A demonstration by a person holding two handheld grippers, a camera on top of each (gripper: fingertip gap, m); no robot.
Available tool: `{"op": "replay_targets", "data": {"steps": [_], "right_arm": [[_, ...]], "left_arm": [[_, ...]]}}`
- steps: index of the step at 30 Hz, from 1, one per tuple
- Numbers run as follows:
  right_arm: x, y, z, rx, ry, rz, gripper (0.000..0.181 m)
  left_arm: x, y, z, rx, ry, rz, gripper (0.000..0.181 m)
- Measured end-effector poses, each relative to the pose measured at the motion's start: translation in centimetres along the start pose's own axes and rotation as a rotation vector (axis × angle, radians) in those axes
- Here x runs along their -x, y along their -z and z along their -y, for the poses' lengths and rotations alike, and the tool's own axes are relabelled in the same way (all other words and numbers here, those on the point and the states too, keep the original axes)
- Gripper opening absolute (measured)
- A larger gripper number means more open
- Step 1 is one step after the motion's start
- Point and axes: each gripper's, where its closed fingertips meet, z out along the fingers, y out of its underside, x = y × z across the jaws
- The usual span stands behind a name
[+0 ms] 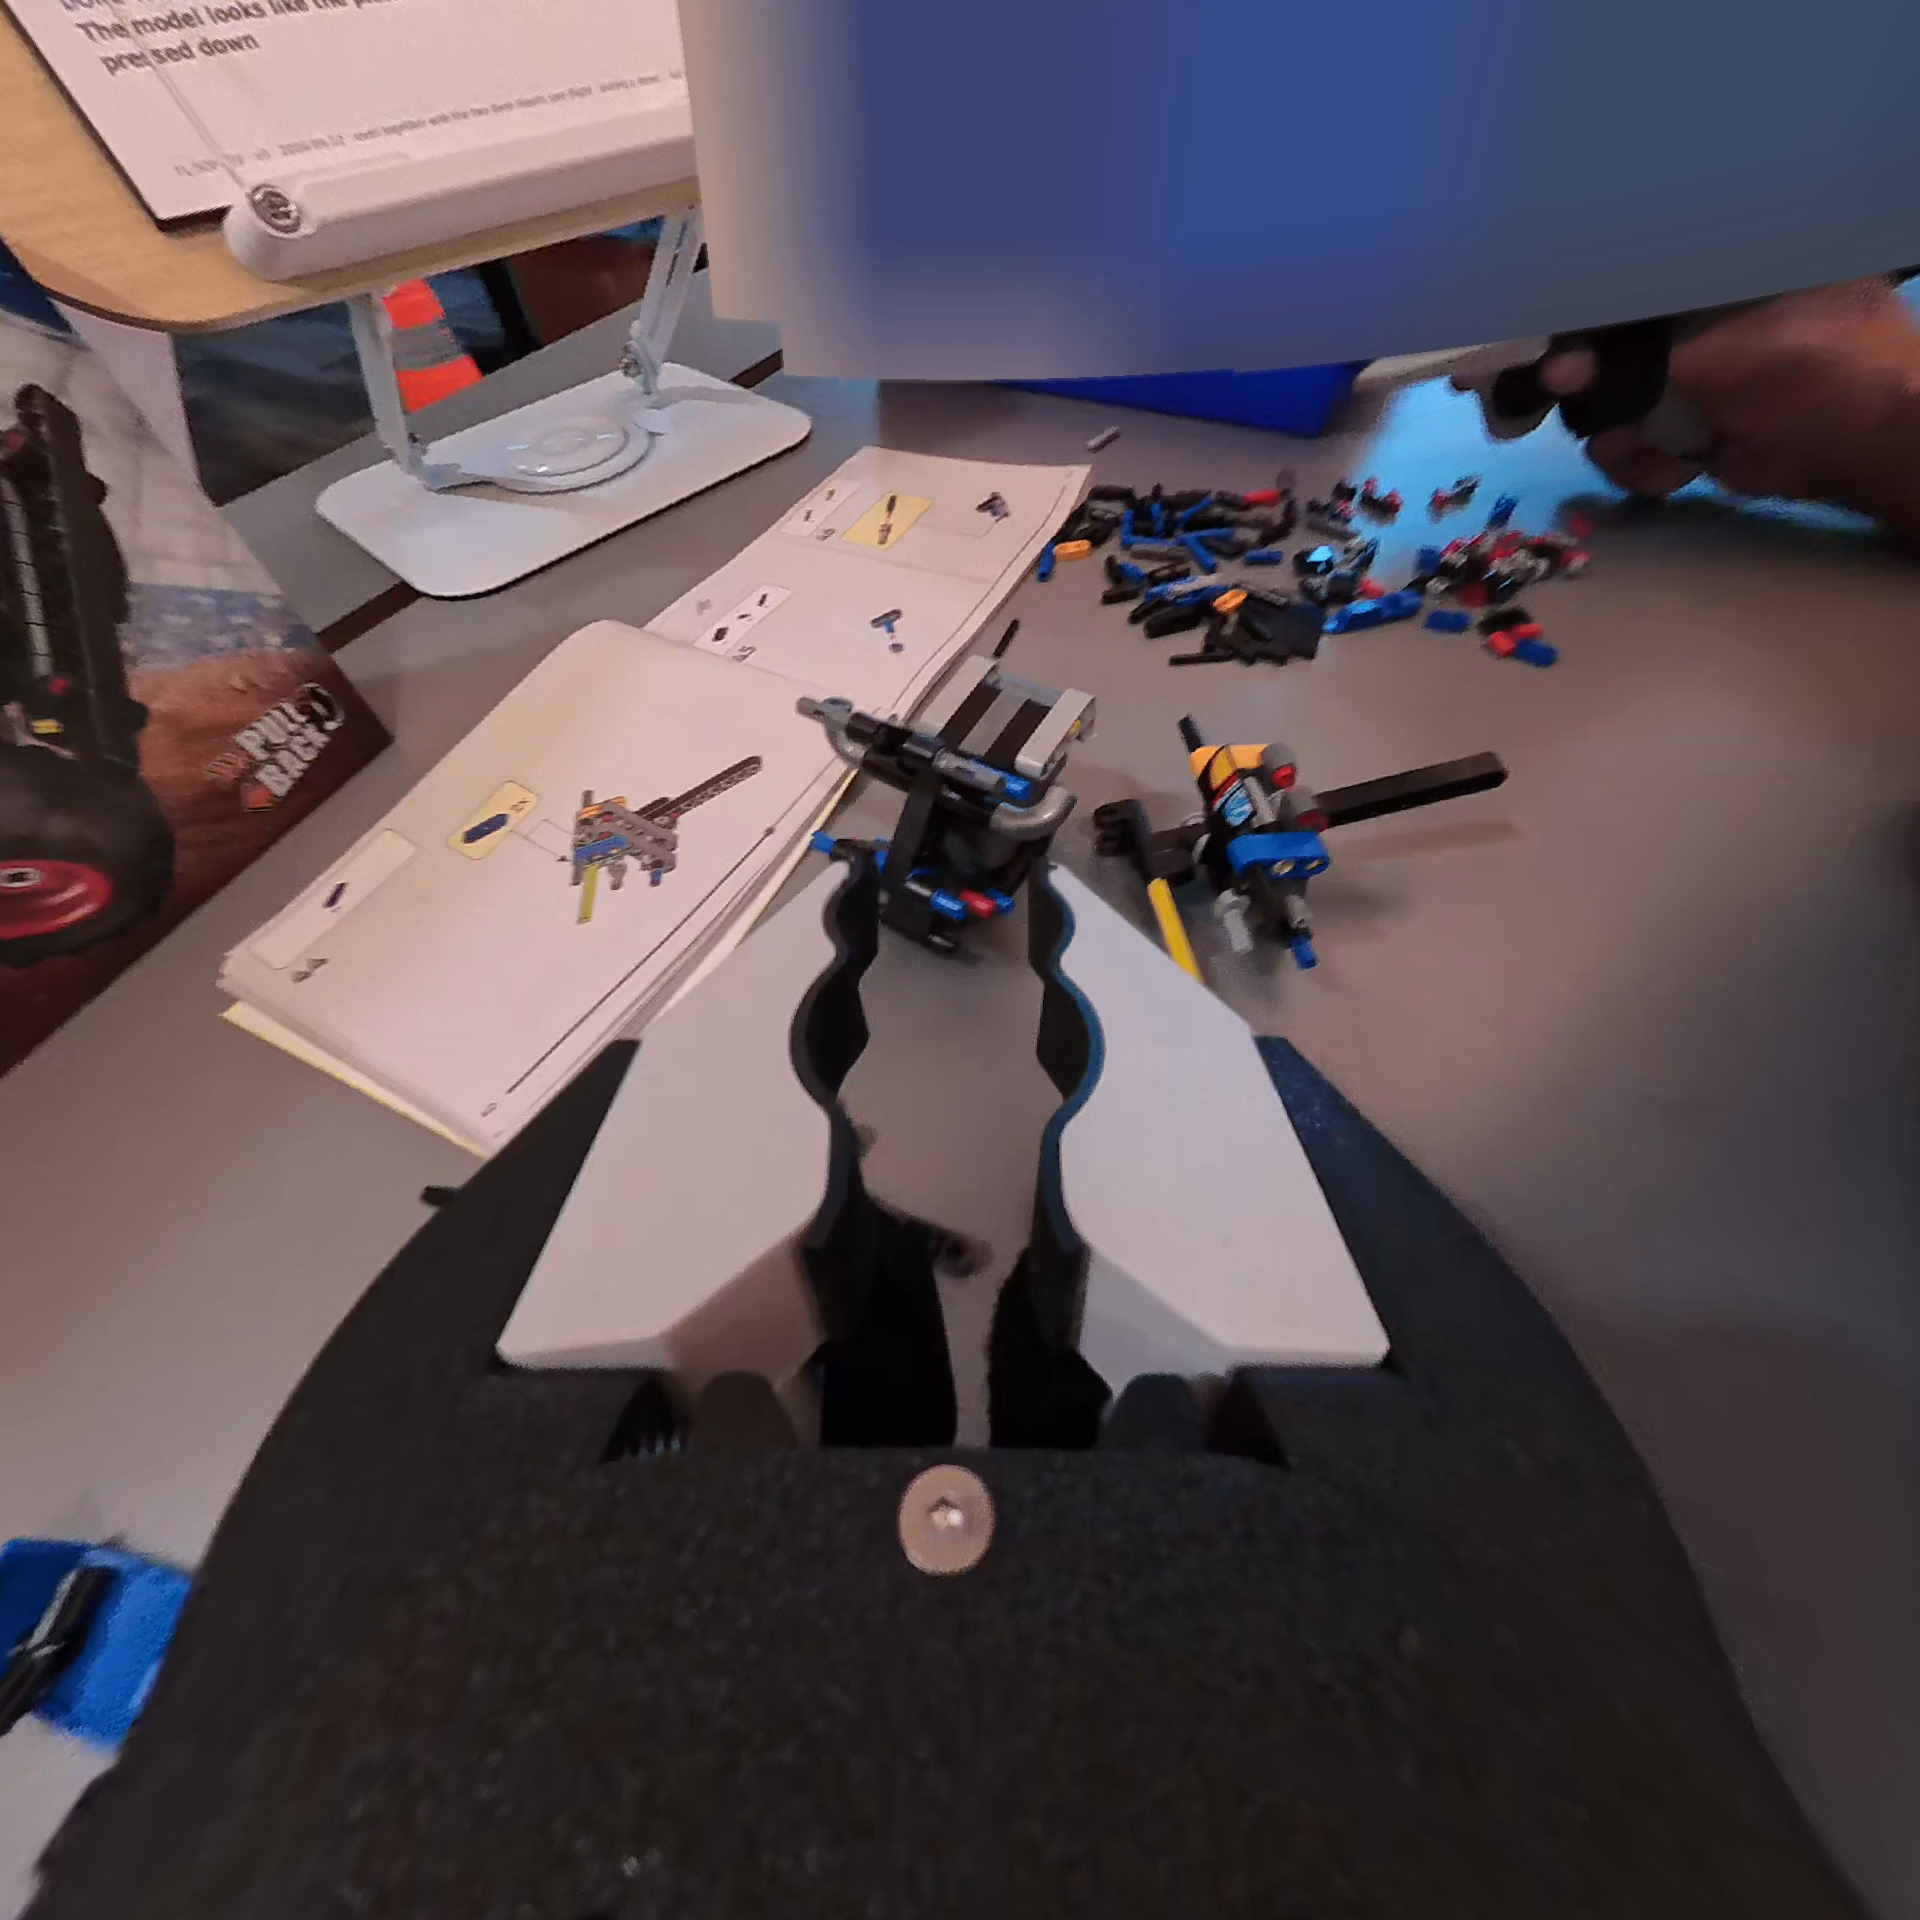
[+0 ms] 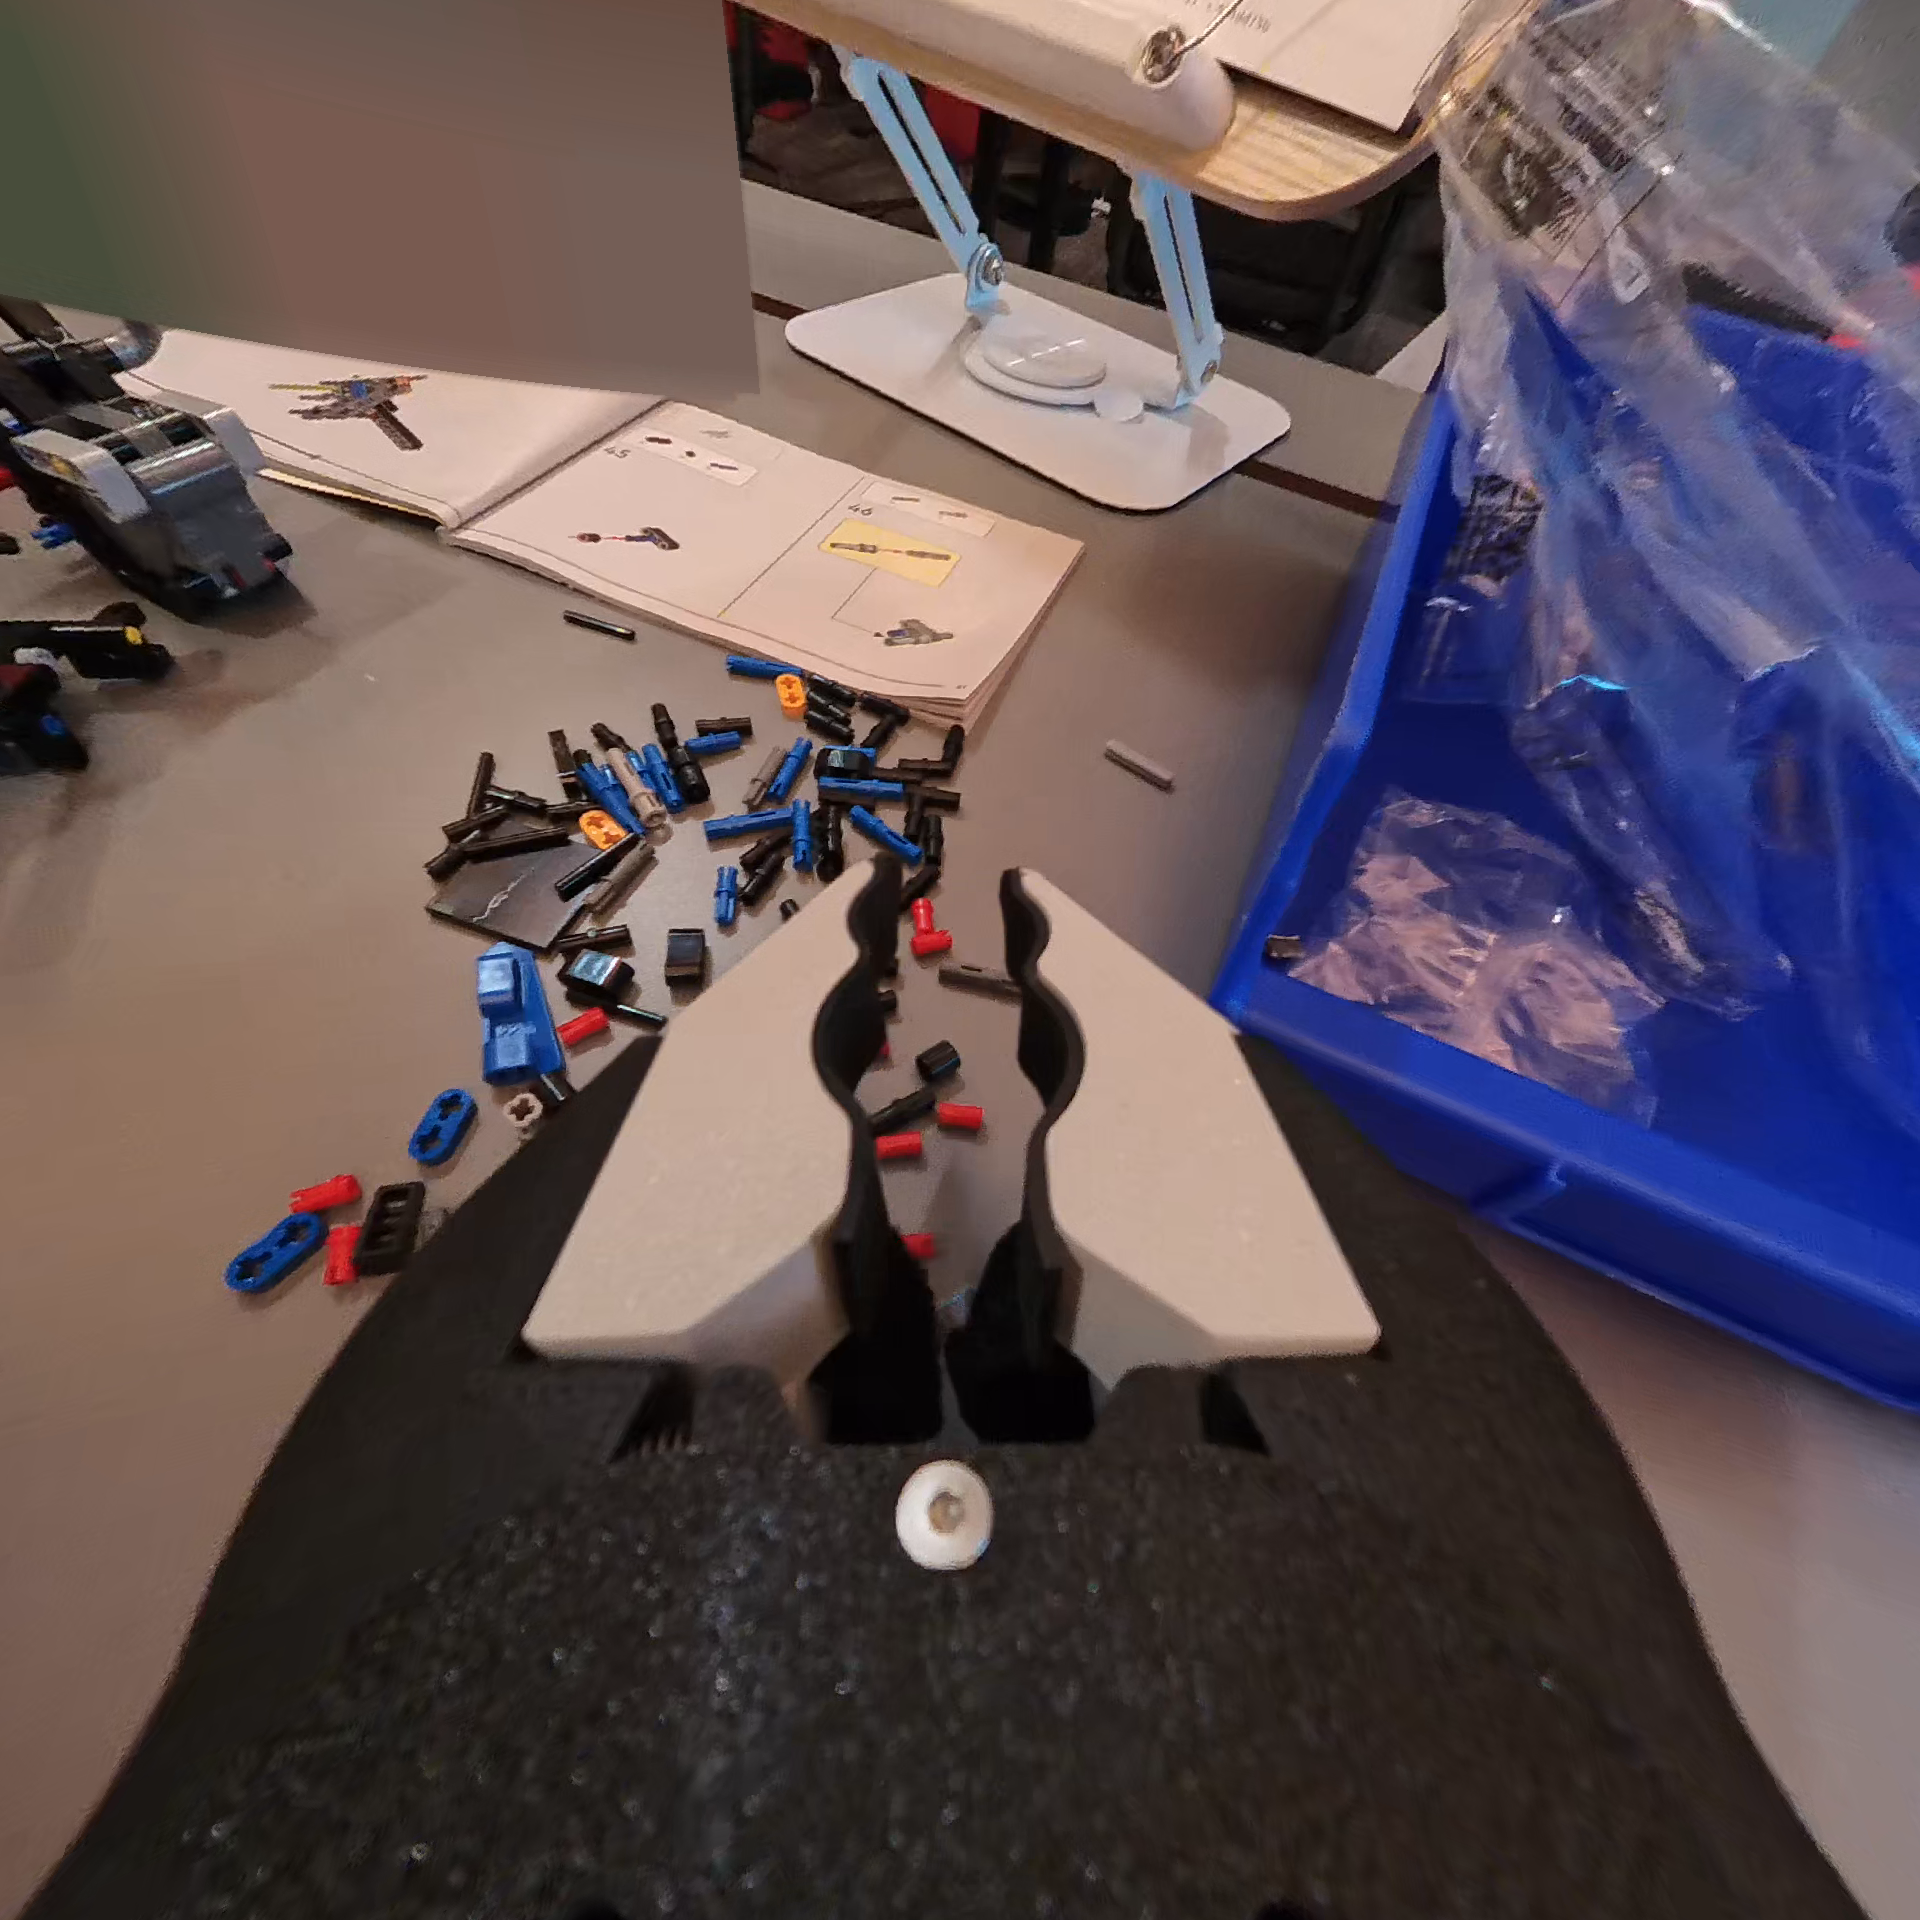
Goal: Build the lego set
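the blue bin (image 2: pixel 1455 1122) with crinkled clear bags sits just right of the right gripper (image 2: pixel 945 883), a snag risk if it swings that way; only the right wrist view shows it. the open instruction booklet (image 1: pixel 540 904) lies left. the left gripper (image 1: pixel 951 894) stands parted around the black-and-grey lego assembly (image 1: pixel 966 800); whether it grips is unclear, and a hard squeeze could pop pieces apart. only the left view shows a second assembly (image 1: pixel 1257 831) beside it. the right gripper, parted and empty, hovers over the loose pieces (image 2: pixel 707 831); closing may scatter small pins.
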Motion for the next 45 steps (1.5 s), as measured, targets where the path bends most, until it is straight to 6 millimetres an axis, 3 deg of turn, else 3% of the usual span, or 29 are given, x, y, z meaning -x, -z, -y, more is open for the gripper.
{"op": "replay_targets", "data": {"steps": [4, 8, 16, 45], "right_arm": [[0.1, -0.2, 0.0, 0.004, 0.01, 0.004, 0.018], [0.4, -0.9, -0.6, 0.056, 0.036, 0.018, 0.018], [1.0, -1.4, -1.0, 0.087, 0.104, 0.027, 0.019], [1.0, -1.3, -0.8, 0.077, 0.047, 0.066, 0.017]], "left_arm": [[1.8, 0.2, -1.4, 0.087, -0.05, 0.11, 0.027], [2.7, 0.3, -2.4, 0.128, 0.008, 0.113, 0.027], [2.8, 0.1, -2.7, 0.132, 0.067, 0.091, 0.027], [3.4, 0.0, -3.5, 0.155, 0.08, 0.098, 0.027]]}}
